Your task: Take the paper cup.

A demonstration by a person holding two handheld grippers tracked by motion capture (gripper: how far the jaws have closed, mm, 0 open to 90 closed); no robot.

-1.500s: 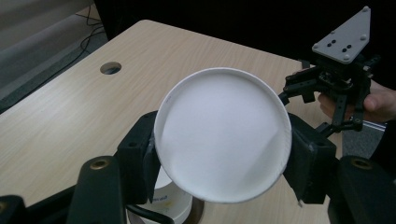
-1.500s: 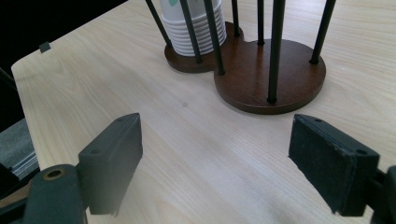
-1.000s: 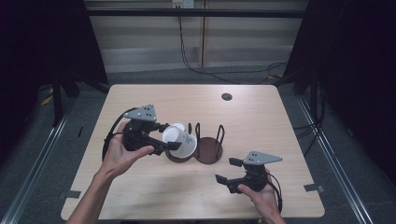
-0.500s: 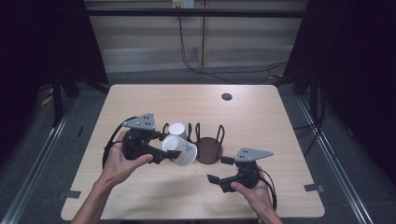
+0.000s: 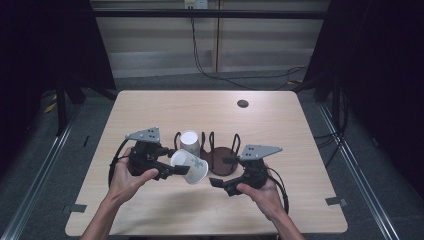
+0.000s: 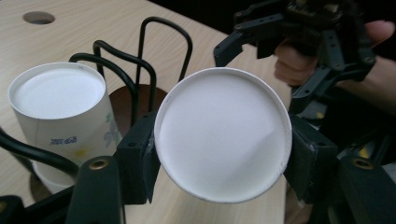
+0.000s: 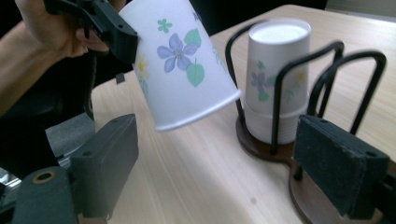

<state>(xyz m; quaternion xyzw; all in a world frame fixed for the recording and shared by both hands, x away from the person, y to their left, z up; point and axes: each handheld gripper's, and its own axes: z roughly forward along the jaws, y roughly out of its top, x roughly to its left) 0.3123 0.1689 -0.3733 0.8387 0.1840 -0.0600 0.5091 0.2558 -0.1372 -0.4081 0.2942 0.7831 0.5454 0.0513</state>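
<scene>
A white paper cup (image 5: 190, 166) with a flower print hangs tilted above the table, rim toward the right. My left gripper (image 5: 175, 167) is shut on its base end. In the left gripper view the cup's round bottom (image 6: 223, 135) sits between both pads. Upturned white cups (image 5: 189, 141) stand stacked in the left bay of a black wire rack (image 5: 220, 160) with a brown base. My right gripper (image 5: 220, 184) stands open just right of the held cup, nothing between its jaws. In the right gripper view the held cup (image 7: 180, 60) hangs ahead, with the stacked cups (image 7: 275, 70) behind it.
A dark round hole (image 5: 243, 103) lies in the tabletop at the far right. The rack's right bay (image 5: 227, 162) holds no cup. Bare wood stretches along the near edge and the far half of the table. Dark floor and rails surround it.
My left gripper has brought the cup down and nearer the front edge, away from the stack. My right gripper has risen and moved left toward the cup.
</scene>
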